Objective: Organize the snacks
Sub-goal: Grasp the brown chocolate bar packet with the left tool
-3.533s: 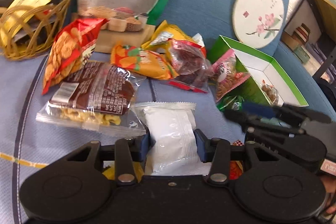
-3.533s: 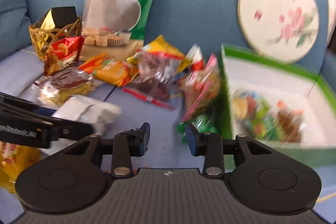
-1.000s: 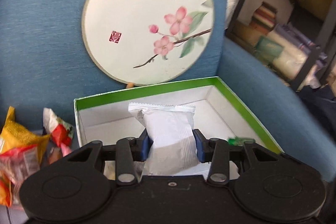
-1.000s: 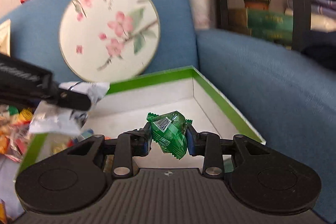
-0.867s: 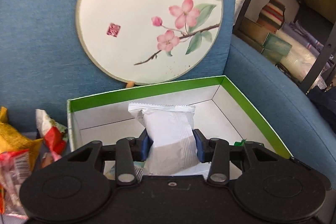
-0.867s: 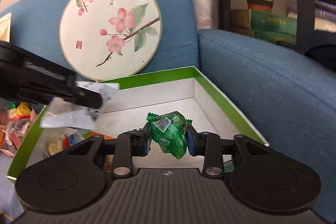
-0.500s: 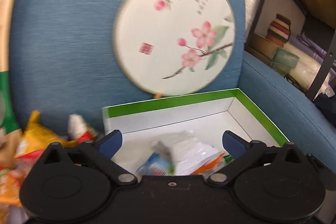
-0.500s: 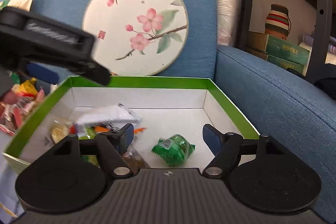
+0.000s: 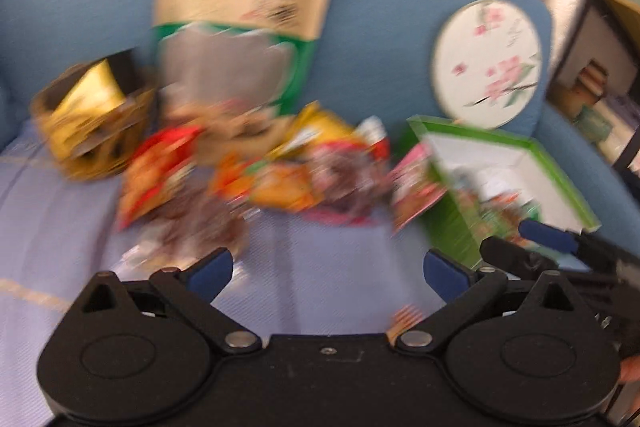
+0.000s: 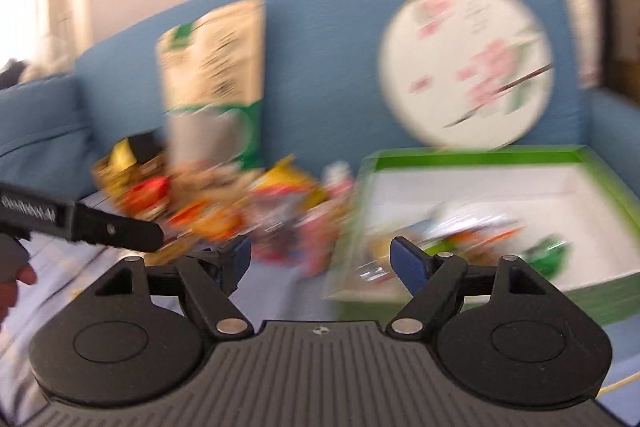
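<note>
On the blue sofa, the green box (image 10: 472, 158) holds a white packet (image 10: 466, 221), a green candy (image 10: 548, 253) and other blurred wrappers; the wicker basket (image 9: 90, 137) holds a gold pack. More snacks (image 9: 276, 175) lie heaped between them. Both the left gripper (image 9: 326, 271) and right gripper (image 10: 320, 255), which clutched packets a second ago, now gape empty.

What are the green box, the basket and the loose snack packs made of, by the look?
Green box: looks like paperboard, green outside, matte white inside; thin straight folded walls.
Basket: seems woven wicker or rattan, golden-brown; open weave, though blurred.
Snack packs: probably glossy plastic film; crinkled, with bright highlights.
Both views are motion-blurred, so finishes are tentative.
</note>
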Action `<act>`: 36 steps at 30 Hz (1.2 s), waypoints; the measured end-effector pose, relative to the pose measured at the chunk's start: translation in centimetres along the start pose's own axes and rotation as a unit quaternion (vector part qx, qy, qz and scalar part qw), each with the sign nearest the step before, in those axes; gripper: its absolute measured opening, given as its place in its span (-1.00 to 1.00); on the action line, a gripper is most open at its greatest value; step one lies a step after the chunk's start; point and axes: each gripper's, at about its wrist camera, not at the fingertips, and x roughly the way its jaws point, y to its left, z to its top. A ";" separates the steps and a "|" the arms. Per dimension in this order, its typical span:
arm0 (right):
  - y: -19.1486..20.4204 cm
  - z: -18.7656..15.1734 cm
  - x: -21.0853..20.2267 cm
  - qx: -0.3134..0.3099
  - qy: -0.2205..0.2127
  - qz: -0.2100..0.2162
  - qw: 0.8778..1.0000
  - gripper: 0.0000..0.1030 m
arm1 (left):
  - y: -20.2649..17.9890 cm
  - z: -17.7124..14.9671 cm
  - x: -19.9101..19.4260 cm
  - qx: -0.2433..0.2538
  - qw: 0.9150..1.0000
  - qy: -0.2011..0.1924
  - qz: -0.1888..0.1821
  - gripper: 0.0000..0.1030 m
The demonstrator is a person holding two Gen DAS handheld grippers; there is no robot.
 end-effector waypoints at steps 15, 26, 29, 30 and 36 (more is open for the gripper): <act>7.8 -2.2 6.4 -0.039 0.095 0.107 0.989 1.00 | 11.4 1.2 3.6 -0.070 0.997 0.019 0.018 1.00; 9.2 -1.9 7.8 -0.019 0.100 0.117 0.988 1.00 | 9.7 0.6 5.2 -0.053 0.994 0.062 -0.078 0.53; 8.8 -1.3 8.5 -0.010 0.101 0.118 0.988 1.00 | 9.3 0.5 4.7 -0.049 0.995 0.057 -0.063 0.59; 8.6 -1.1 8.8 -0.001 0.109 0.120 0.987 1.00 | 9.5 0.6 4.8 -0.054 0.995 0.059 -0.062 0.60; 8.2 -1.2 10.1 0.075 0.136 0.146 0.977 0.89 | 10.6 1.2 5.6 -0.084 0.992 0.070 -0.068 0.70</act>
